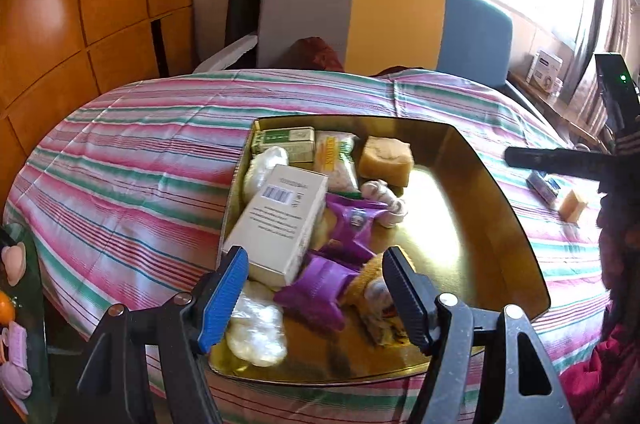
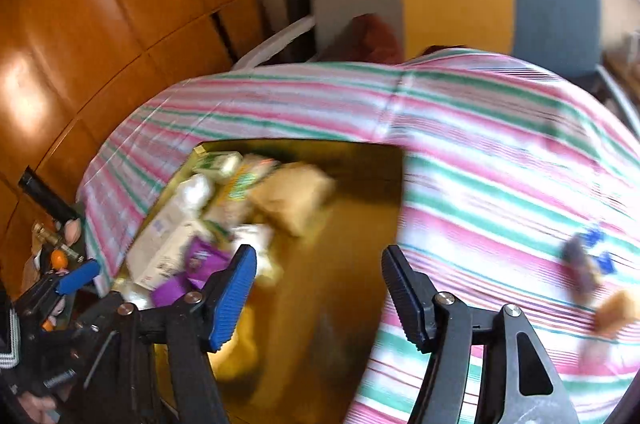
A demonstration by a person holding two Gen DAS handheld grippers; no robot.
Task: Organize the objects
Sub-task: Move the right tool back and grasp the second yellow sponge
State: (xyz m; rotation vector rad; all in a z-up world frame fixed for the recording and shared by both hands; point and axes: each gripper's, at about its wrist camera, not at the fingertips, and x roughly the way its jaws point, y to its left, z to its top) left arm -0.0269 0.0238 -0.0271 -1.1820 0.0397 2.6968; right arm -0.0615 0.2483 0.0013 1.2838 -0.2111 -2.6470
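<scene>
Shiny gold metal tray (image 1: 500, 208) gathers packets on its left, keeping them together; left gripper (image 1: 316, 288) and right gripper (image 2: 318, 294) both hover spread, empty; small tan block (image 1: 573, 205) waits far right.

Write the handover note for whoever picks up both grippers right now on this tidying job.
Left gripper: open, empty, over the near end of the gold tray.
Right gripper: open, empty, over the tray's right side.
Done: white box, purple packets, green box and tan block lie in the tray.
Left: a small tan block and a dark wrapped item remain on the striped cloth, right of the tray.
</scene>
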